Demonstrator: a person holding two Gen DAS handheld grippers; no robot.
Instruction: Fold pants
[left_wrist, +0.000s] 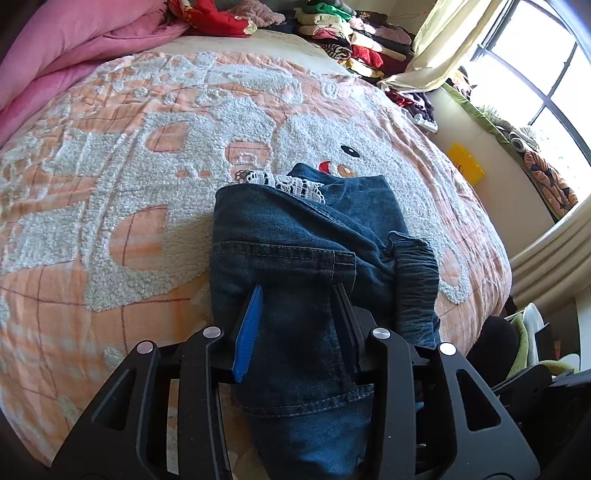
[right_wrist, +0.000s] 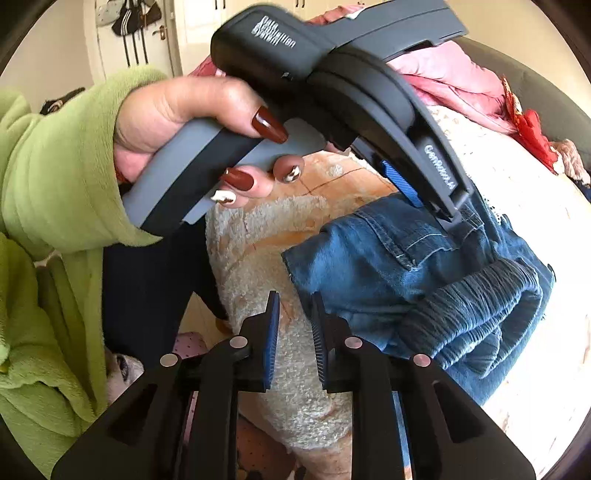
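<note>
Dark blue jeans (left_wrist: 306, 236) lie bunched and partly folded on the bed, with white lace trim (left_wrist: 284, 182) at the far edge and the elastic waistband (left_wrist: 415, 273) to the right. My left gripper (left_wrist: 297, 291) is open with its fingers straddling the denim and resting on it. In the right wrist view the left gripper (right_wrist: 436, 199), held by a hand, presses down on the jeans (right_wrist: 406, 254). My right gripper (right_wrist: 293, 299) is open and empty, just off the jeans' near left corner, above the bedspread.
The bed has an orange and white fleecy bedspread (left_wrist: 147, 184). A pink duvet (left_wrist: 55, 48) lies at the far left. Stacked folded clothes (left_wrist: 354, 37) sit at the far end. A window (left_wrist: 535, 74) is on the right. The person's green sleeve (right_wrist: 55, 184) fills the left.
</note>
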